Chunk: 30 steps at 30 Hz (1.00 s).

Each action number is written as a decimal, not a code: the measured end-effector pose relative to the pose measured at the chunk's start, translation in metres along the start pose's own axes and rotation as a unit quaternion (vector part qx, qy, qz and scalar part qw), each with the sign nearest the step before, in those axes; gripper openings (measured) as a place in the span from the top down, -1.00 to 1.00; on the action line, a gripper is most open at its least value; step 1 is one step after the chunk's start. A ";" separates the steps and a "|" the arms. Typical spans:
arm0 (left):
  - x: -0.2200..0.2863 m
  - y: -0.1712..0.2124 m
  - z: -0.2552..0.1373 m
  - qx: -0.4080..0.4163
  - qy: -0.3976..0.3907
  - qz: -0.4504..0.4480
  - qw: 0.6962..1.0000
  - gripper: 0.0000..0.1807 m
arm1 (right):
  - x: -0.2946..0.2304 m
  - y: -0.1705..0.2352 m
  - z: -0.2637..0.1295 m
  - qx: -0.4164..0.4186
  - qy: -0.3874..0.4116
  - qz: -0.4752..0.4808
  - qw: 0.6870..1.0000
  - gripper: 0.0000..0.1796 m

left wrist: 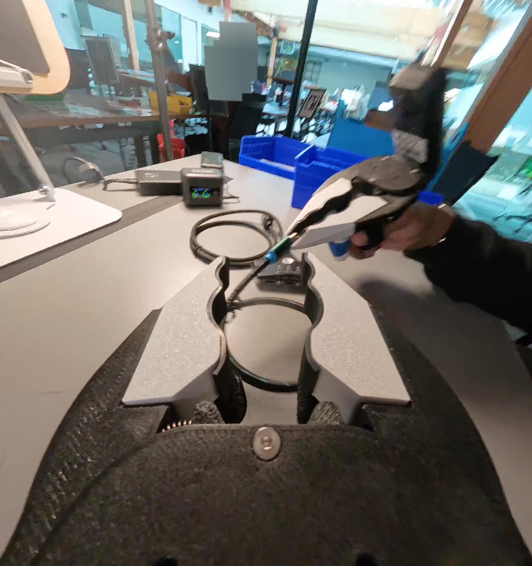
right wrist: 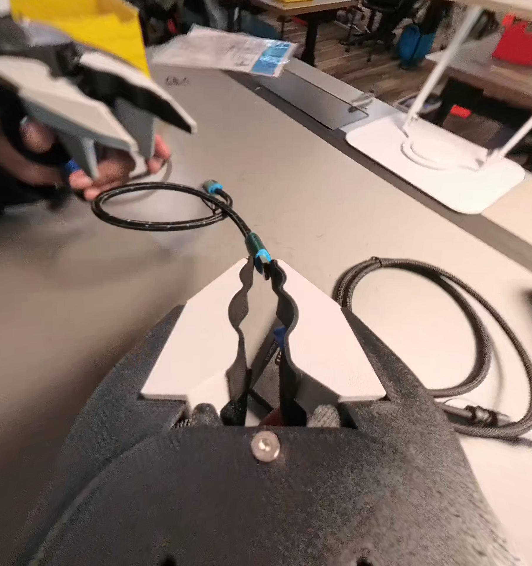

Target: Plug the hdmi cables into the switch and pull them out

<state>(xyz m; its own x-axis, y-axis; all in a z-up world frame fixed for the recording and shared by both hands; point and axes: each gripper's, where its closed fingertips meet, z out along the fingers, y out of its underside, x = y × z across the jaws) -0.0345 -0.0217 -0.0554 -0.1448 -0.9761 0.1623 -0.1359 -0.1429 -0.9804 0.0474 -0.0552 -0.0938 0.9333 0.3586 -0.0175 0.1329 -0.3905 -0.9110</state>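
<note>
The right gripper point(right wrist: 263, 269) pinches the blue-green plug point(right wrist: 260, 255) of a coiled HDMI cable point(right wrist: 154, 211) above the grey desk point(right wrist: 304, 183). The left gripper point(left wrist: 266, 275) hovers open, the black switch point(left wrist: 284, 274) lying on the desk beyond its fingertips.

The switch point(left wrist: 284, 273) lies on the table point(left wrist: 75, 321); one coiled cable point(left wrist: 234, 235) behind it; bins point(left wrist: 289, 159) farther back; lamp base point(left wrist: 29, 214) left.
</note>
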 end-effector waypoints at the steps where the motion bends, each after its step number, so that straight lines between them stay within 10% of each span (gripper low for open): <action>1: 0.005 -0.006 -0.002 0.015 0.022 -0.014 1.000 0.49 | 0.006 -0.001 -0.001 0.010 -0.001 0.038 0.999 0.87; 10: 0.093 0.001 -0.010 -0.037 0.298 -0.165 0.939 0.58 | 0.017 -0.001 0.001 0.053 -0.046 0.228 0.971 0.88; 14: 0.076 0.036 0.027 -0.085 0.189 -0.226 0.952 0.52 | 0.005 -0.006 0.005 0.071 -0.075 0.278 0.955 0.88; 30: 0.010 0.038 0.036 0.089 0.076 -0.516 0.849 0.42 | -0.037 -0.020 0.018 0.110 -0.154 0.346 0.919 0.94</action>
<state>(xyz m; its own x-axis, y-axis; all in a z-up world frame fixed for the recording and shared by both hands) -0.0063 -0.0425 -0.0954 -0.1649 -0.2868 0.9437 -0.1194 -0.9440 -0.3078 0.0045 -0.0451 -0.0819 0.6250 0.3253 -0.7096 -0.5593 -0.4475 -0.6978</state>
